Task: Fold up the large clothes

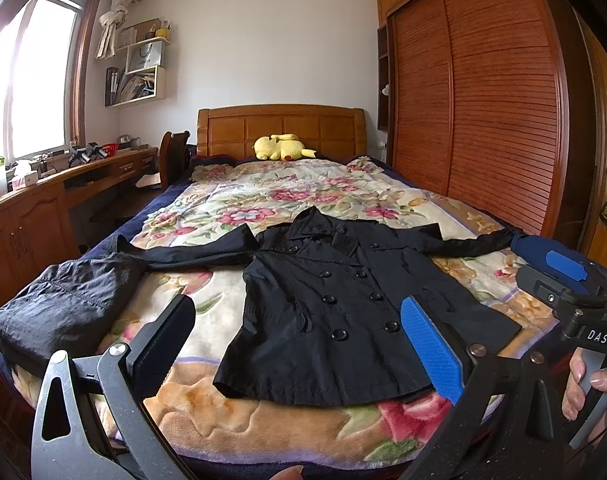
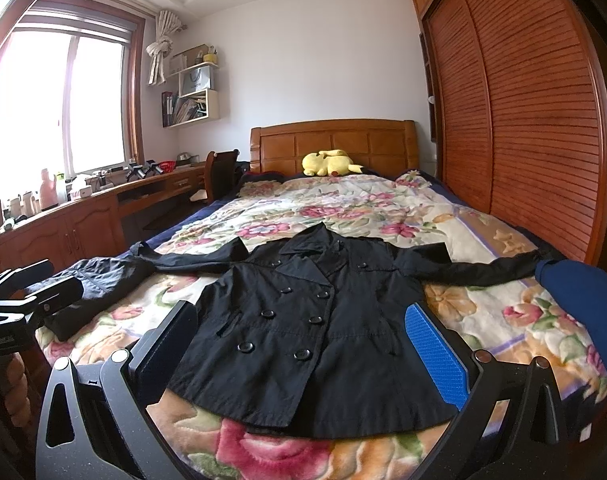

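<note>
A black double-breasted coat [image 1: 335, 312] lies flat, front up, on the floral bedspread [image 1: 207, 292], sleeves spread out to both sides. It also shows in the right wrist view [image 2: 311, 332]. My left gripper [image 1: 299, 344] is open and empty, held above the coat's hem near the foot of the bed. My right gripper [image 2: 303, 344] is open and empty, also above the hem. The right gripper shows at the right edge of the left wrist view [image 1: 567, 280], and the left gripper at the left edge of the right wrist view [image 2: 31, 292].
A dark folded garment [image 1: 59, 312] lies at the bed's left corner; a blue garment [image 2: 583, 296] at the right edge. A yellow plush toy [image 1: 281, 147] sits by the headboard. A wooden wardrobe [image 1: 483, 112] stands right, a desk [image 1: 43, 196] left.
</note>
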